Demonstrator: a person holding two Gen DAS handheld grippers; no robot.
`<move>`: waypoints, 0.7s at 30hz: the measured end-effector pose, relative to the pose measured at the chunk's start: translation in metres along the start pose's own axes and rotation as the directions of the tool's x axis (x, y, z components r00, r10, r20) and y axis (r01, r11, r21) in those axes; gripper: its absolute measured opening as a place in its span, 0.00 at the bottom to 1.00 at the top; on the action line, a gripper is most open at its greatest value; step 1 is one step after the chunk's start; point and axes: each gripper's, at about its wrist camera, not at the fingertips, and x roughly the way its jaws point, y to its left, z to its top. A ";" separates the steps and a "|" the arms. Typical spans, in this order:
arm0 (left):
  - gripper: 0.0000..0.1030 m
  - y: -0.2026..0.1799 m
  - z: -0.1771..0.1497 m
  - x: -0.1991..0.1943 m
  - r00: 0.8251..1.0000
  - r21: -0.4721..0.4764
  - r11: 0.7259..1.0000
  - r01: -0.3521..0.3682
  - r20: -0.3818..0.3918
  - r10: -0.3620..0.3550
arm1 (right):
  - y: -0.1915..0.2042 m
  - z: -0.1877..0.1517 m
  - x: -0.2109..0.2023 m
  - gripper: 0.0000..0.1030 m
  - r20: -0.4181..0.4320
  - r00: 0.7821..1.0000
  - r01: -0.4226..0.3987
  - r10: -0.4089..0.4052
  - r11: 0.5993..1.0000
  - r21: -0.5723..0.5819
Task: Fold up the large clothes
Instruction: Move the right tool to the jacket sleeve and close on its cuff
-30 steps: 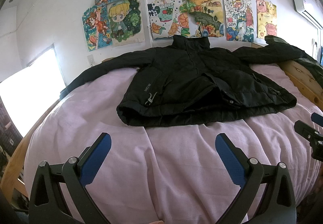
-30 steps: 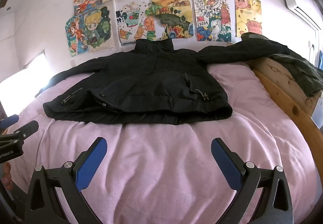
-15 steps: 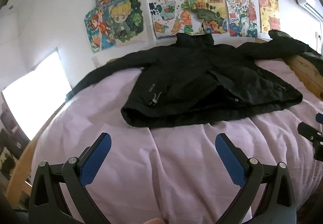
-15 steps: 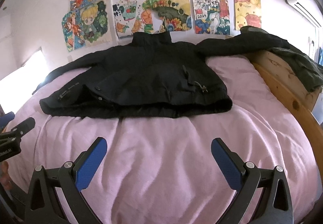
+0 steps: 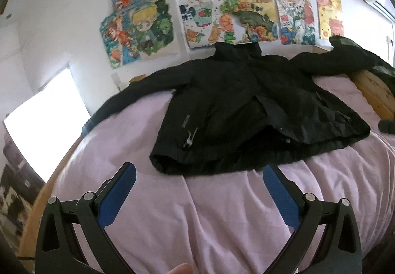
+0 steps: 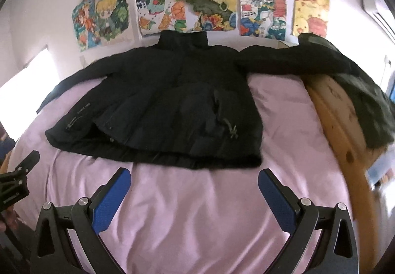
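A black padded jacket (image 5: pixel 246 106) lies front up on the pink bed sheet (image 5: pixel 209 219), collar toward the wall, both sleeves spread out sideways. It also shows in the right wrist view (image 6: pixel 172 101). My left gripper (image 5: pixel 199 175) is open and empty, just short of the hem's left corner. My right gripper (image 6: pixel 194 179) is open and empty, just short of the hem's right part. The left gripper's tip shows at the left edge of the right wrist view (image 6: pixel 23 165). The far sleeve ends hang over the bed's sides.
A wooden bed frame (image 6: pixel 338 121) runs along the right side, with a dark green garment (image 6: pixel 367 106) draped on it. Colourful drawings (image 6: pixel 197 2) cover the wall behind the bed. A bright window (image 5: pixel 42 126) is at the left.
Both grippers have moved forward toward the jacket's hem, which now sits larger and nearer in both views. Both stay open. The jacket has not moved.
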 end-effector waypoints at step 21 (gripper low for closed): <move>0.98 -0.066 0.182 0.131 0.995 0.179 0.983 0.046 0.076 -0.060 | -0.127 0.170 0.088 1.00 0.132 0.990 0.036 -0.054 0.990 0.136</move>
